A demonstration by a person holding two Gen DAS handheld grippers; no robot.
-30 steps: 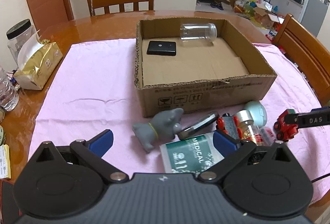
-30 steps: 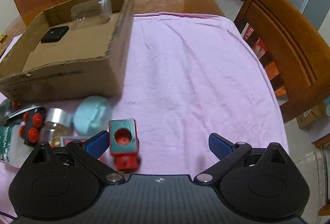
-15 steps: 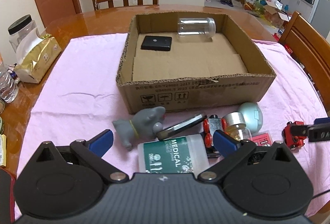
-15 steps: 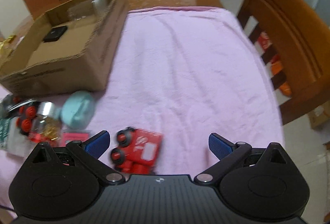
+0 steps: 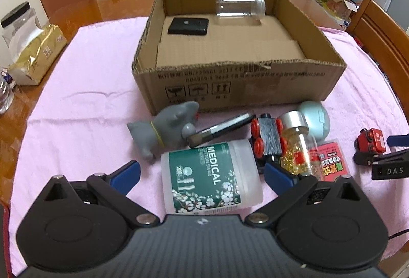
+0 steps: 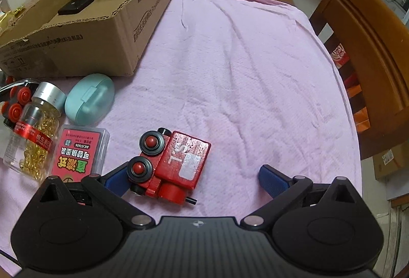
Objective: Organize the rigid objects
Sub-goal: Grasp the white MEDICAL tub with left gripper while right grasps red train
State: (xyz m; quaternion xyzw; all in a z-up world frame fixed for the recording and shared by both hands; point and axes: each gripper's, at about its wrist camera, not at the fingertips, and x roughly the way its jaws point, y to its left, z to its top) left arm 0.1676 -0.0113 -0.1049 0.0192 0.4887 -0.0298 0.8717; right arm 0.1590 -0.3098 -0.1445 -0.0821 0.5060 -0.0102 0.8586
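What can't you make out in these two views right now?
- Left wrist view: the cotton swab jar's lower end is hidden behind the left tool's body.
- Right wrist view: the black toy car is cut off by the left edge.
- Both views: the print on the pink card box is too small to read.

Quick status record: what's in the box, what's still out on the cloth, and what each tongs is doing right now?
in box: clear jar on its side; black case
on cloth: grey toy, swab tub, pill bottle, teal case, pink card box, red train
left tongs: open, straddling swab tub
right tongs: open, red train between them, on its side
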